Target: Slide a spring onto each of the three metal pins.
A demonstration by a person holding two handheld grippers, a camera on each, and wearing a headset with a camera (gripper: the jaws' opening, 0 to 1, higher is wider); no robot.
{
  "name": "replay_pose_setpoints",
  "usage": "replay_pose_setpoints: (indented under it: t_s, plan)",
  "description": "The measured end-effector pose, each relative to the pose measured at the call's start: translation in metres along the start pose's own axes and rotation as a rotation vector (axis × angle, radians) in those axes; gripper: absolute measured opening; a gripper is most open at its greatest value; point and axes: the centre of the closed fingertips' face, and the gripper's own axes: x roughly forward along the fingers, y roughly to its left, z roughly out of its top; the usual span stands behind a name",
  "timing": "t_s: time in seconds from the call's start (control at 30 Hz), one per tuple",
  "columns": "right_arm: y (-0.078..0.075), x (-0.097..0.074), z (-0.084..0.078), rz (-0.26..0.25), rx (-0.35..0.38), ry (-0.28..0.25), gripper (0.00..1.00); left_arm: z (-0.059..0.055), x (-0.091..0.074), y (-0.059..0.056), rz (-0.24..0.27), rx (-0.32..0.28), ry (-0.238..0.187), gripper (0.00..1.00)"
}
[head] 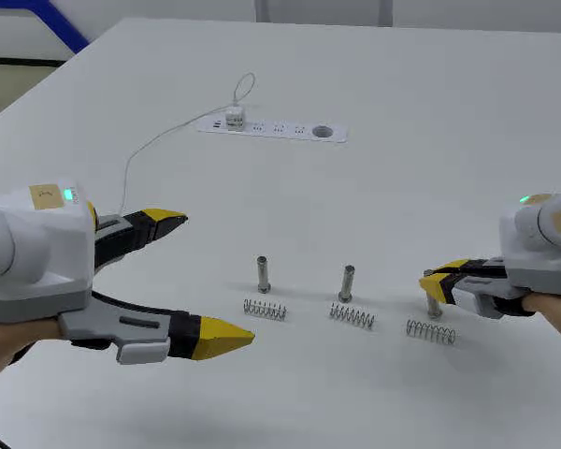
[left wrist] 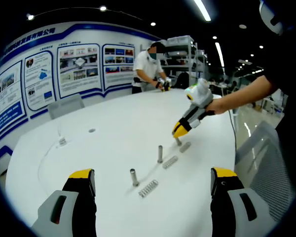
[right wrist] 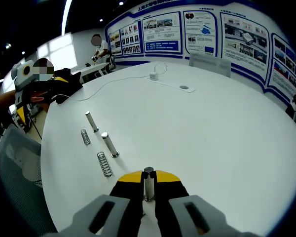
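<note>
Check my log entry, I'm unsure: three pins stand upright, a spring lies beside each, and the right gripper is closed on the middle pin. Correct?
No: the right gripper is closed on the end pin at the row's right, not the middle pin, which stands free, as the head view shows. The rest holds.

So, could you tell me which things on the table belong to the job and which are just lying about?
Job: left pin, middle pin, right pin in the right gripper; left spring, middle spring, right spring.
Lying about: power strip, white charger, its cable.
</note>
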Motion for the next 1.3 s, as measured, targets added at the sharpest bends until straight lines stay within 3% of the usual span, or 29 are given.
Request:
replay_pose_setpoints:
  t_s: [0.4,0.93,1.3]
  plan:
    - [-0.001,-0.006,-0.001,0.000,-0.016,-0.077,0.08,0.002,0.002,0.001,0.005,-0.009,-0.008,0.99]
    - [-0.002,-0.011,-0.001,0.002,0.029,-0.208,0.08,-0.002,0.004,-0.002,0.000,-0.015,0.004,0.99]
    - [-0.006,-0.007,0.002,-0.017,0.031,-0.231,0.08,0.000,0.001,-0.003,0.000,-0.011,0.010,0.99]
